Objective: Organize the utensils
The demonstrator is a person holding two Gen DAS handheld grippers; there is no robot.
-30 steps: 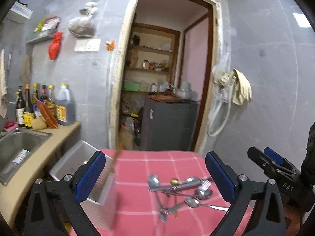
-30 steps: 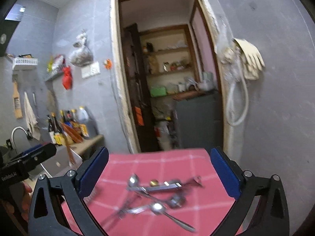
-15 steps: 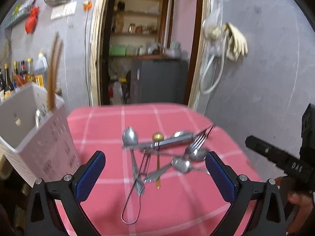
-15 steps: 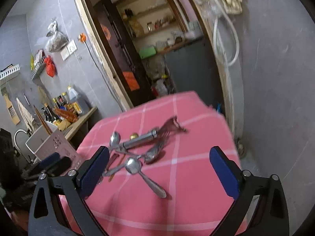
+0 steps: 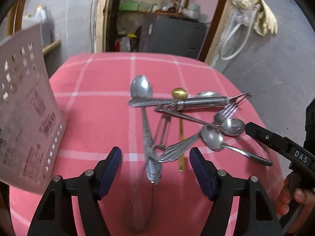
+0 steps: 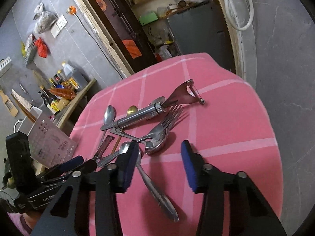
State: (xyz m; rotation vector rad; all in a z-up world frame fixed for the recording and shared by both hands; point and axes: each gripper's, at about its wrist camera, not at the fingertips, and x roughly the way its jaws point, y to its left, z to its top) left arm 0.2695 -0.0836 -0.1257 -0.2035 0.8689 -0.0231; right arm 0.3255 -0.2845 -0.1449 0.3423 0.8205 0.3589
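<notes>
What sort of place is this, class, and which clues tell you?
Most likely a home kitchen: sauce bottles lined up on a counter, pantry shelves through the doorway, and cutlery piled on a pink checked tablecloth.

Each tool [image 5: 155, 169] black — blue pads [image 5: 112, 169], silver screws.

Right gripper [image 6: 157, 164] jaws closing — spoon [image 6: 149, 179] between
</notes>
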